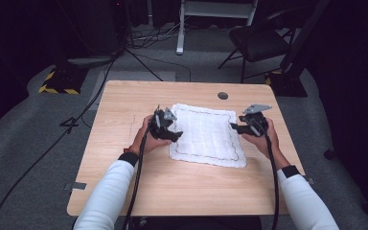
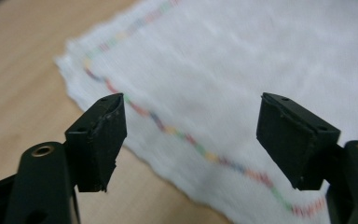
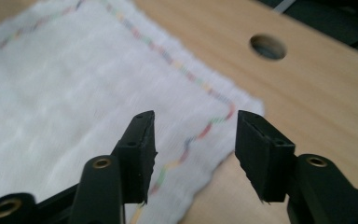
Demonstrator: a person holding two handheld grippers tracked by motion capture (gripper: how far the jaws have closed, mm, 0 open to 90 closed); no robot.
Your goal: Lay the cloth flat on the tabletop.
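A white cloth (image 1: 206, 135) with a thin multicoloured stitched border lies spread flat on the wooden table (image 1: 124, 182). My left gripper (image 1: 172, 134) is at the cloth's left edge, and in the left gripper view its jaws stand open (image 2: 191, 140) above the cloth (image 2: 242, 70) with nothing between them. My right gripper (image 1: 236, 126) is at the cloth's right edge near the far corner. Its jaws (image 3: 193, 149) are open over the corner of the cloth (image 3: 74, 102), gripping nothing.
A round cable hole (image 1: 223, 95) sits in the table behind the cloth, also seen as a hole (image 3: 267, 46) in the right gripper view. A black chair (image 1: 258, 40) and cables (image 1: 76, 120) are on the grey floor beyond the table.
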